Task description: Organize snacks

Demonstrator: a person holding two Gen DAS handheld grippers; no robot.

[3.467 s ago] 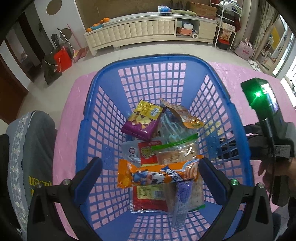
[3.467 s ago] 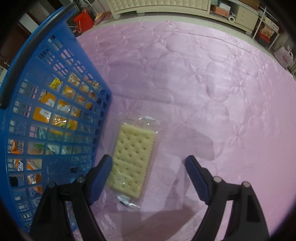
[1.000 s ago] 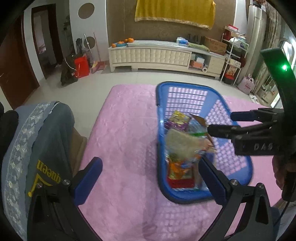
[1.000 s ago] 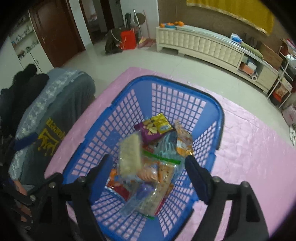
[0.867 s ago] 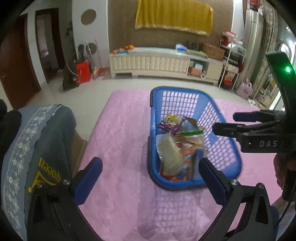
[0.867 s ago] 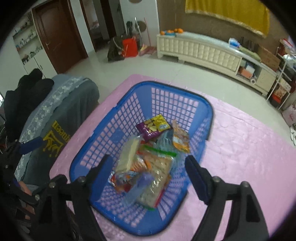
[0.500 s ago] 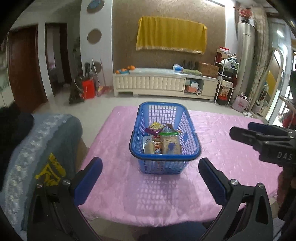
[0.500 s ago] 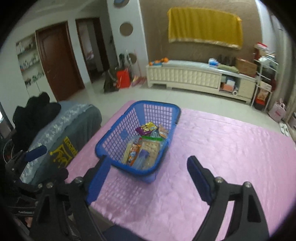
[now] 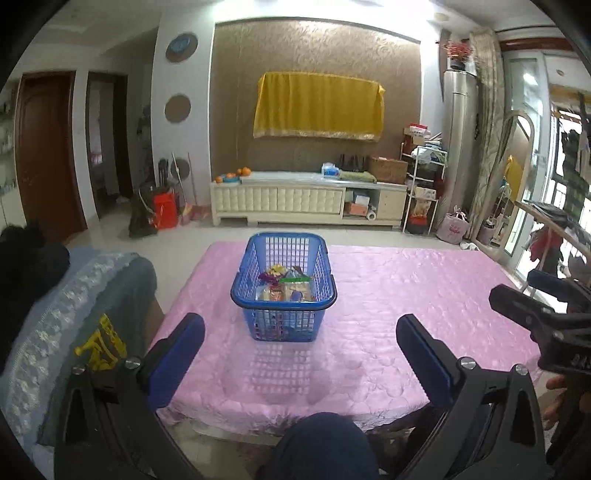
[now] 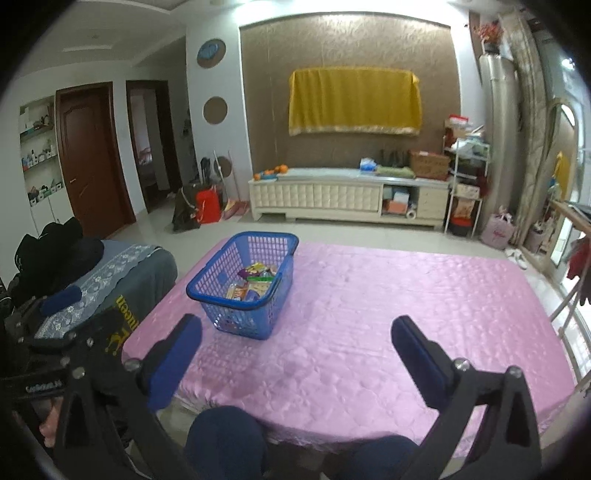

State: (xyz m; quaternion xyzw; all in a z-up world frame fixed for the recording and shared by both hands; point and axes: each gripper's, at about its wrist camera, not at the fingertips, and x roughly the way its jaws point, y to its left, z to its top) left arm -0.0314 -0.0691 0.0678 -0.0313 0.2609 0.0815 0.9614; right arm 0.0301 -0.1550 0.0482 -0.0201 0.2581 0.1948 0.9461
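Covering table: pink cloth [image 9: 388, 295]; basket [image 9: 283, 295] atop.

left gripper [image 9: 301, 341]: wide, empty | right gripper [image 10: 295, 338]: opening, empty

You're seeing both views bright and mostly sharp, with strong fisheye bending and black vignette at the corners. Daylight floods in from the windows [image 9: 565, 155] on the right, and glare whitens the ceiling [image 10: 332, 7]. The table [image 10: 388, 306] shines softly.
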